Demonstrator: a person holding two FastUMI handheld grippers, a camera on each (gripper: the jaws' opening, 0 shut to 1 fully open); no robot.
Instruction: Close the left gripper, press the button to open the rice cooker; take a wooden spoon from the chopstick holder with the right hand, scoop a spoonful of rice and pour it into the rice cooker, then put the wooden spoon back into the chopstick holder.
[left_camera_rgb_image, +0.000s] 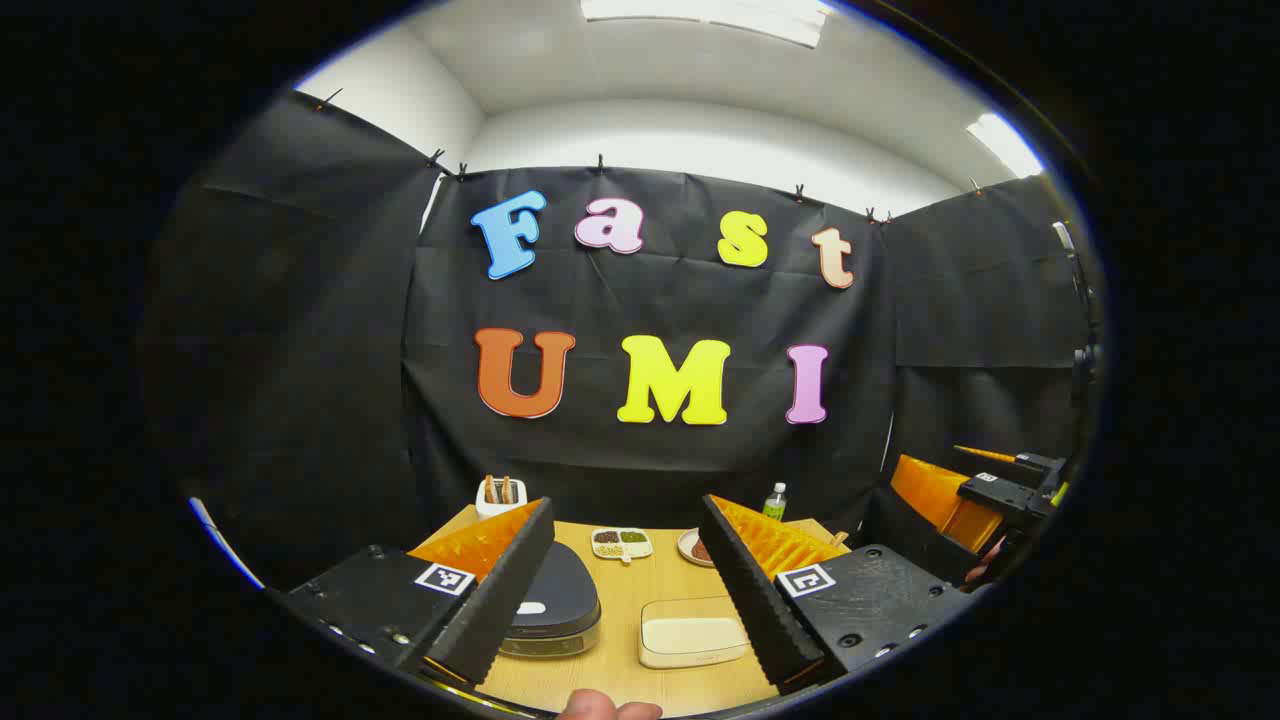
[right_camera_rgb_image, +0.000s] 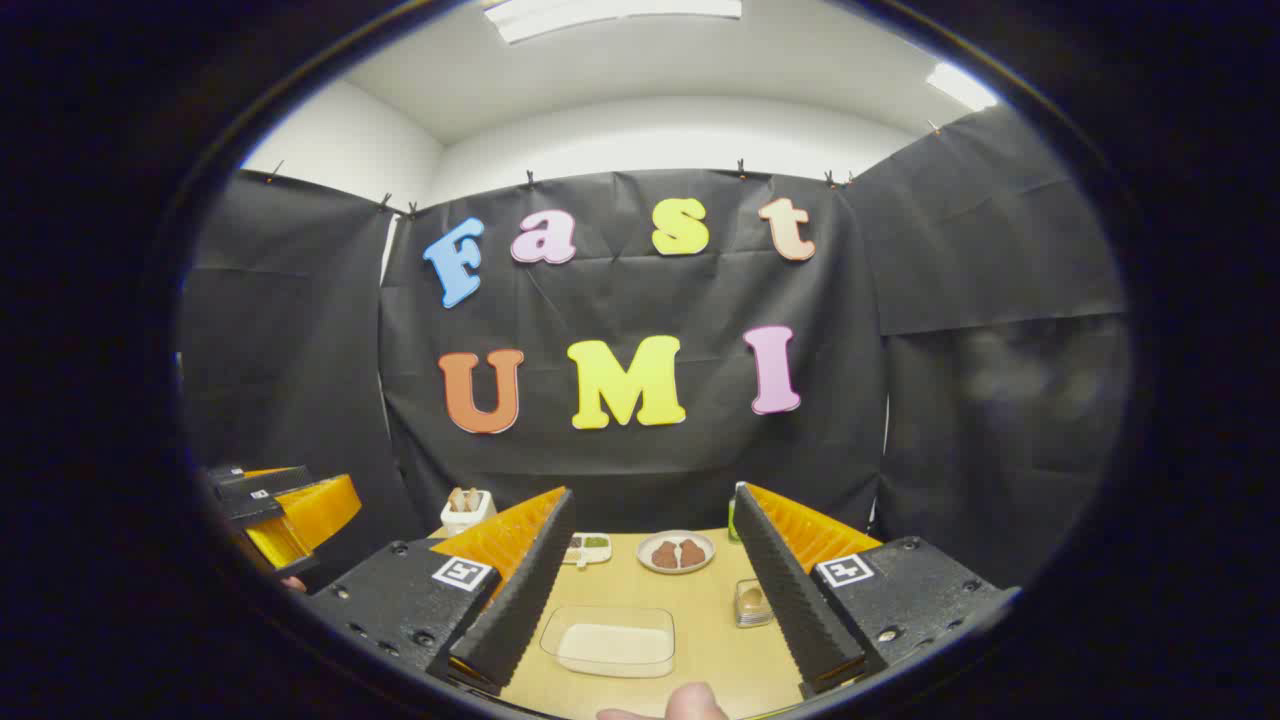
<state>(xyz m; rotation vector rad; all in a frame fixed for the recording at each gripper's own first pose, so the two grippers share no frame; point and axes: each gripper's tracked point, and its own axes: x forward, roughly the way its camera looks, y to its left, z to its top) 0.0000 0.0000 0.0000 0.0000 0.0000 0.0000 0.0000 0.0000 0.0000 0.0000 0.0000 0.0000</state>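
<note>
Nothing is done yet. Left tool (left_camera_rgb_image: 625, 590) and right tool (right_camera_rgb_image: 650, 600) both stand apart, empty, above the desk (left_camera_rgb_image: 640, 585). Cooker (left_camera_rgb_image: 555, 605) lid down; spoons sit in the holder (left_camera_rgb_image: 500, 495); rice tray (left_camera_rgb_image: 692, 640) untouched.

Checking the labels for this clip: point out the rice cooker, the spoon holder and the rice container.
Rice cooker (left_camera_rgb_image: 560, 600), left gripper view, lid top.
Spoon holder (left_camera_rgb_image: 500, 497), left gripper view, front wall.
Rice container (right_camera_rgb_image: 612, 641), right gripper view, rice surface.
</note>
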